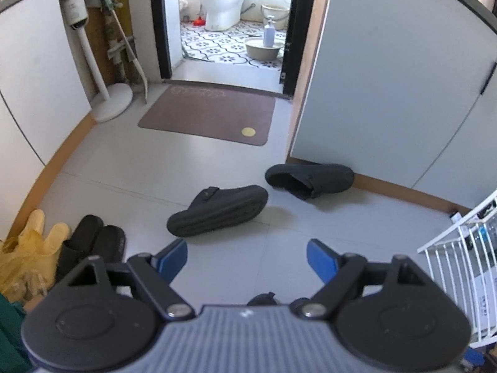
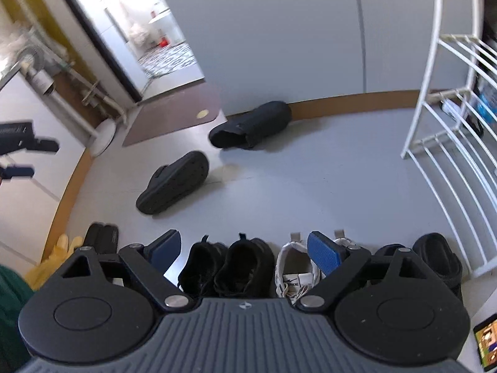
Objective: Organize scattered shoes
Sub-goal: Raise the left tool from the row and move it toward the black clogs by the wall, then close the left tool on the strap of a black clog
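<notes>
**Two clogs still loose on the floor; both sets of jaws empty**

Sorting is part done, by my reading: a row of shoes stands paired along the lower edge of the right wrist view, namely the black sneakers [image 2: 226, 264], the white sneakers [image 2: 298, 267] and the black sandals [image 2: 435, 258]. Two dark clogs remain scattered on the grey floor [image 1: 124, 168].

The near clog [image 1: 217, 211] lies tipped on its side, sole showing, just above and a little left of centre in the left wrist view. Its long axis runs from lower left to upper right, roughly across the line of approach. The far clog [image 1: 310, 180] rests upright further up and to the right, its toe against the skirting of the white cupboard [image 1: 388, 77].

The left gripper [image 1: 247, 256] has its jaws spread wide, with nothing between them and nothing touched. The right gripper [image 2: 242, 250] is likewise spread and empty, hanging over the sorted row.

Judgement: the left gripper looks the nearer to the tipped clog, which lies almost dead ahead of its jaws. The far clog appears better placed for the right gripper. The clog's length lies across the jaws' gap, so a roll of the wrist may be needed to close across its narrow width.
</notes>
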### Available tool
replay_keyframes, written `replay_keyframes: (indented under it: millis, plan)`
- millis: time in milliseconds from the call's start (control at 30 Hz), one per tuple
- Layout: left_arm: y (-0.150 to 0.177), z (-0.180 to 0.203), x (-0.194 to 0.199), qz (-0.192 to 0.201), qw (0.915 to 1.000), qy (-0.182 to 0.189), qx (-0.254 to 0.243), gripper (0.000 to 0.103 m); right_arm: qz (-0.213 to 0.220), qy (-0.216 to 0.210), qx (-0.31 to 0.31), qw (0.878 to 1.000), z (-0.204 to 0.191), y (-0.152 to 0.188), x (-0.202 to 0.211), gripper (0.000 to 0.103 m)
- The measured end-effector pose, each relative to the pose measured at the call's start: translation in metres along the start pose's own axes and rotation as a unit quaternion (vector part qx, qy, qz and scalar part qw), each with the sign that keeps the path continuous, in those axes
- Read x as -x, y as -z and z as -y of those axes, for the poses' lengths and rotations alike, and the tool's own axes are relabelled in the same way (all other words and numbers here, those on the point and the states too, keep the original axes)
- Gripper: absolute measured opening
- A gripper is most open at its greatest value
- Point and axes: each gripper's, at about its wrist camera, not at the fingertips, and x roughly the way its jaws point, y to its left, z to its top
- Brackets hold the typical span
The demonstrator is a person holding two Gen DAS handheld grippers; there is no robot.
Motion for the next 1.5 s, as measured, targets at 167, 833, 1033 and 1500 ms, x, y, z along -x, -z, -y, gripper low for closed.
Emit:
replay_keyframes:
  millis: [167,833,1033,1500]
  plan:
    - [-0.016,-0.008,-0.021,-0.002,1.0000,-0.002,0.004,0.086,0.016,-0.003,-0.002,1.000,-0.003,-0.005,-0.010,0.092]
    - [-0.038,-0.032,-0.160,-0.040,0.9983,0.032,0.029,0.086,0.021,0.013,0.006,1.000,0.011,-0.031,-0.069,0.092]
    - [-0.038,-0.034,-0.187,-0.046,0.9976,0.045,0.027,0.085,0.049,0.033,0.021,0.998,0.002,-0.034,-0.092,0.092]
    - [-0.066,-0.044,-0.261,-0.048,0.9970,0.059,0.011,0.084,0.047,0.009,0.028,0.998,-0.025,-0.035,-0.149,0.092]
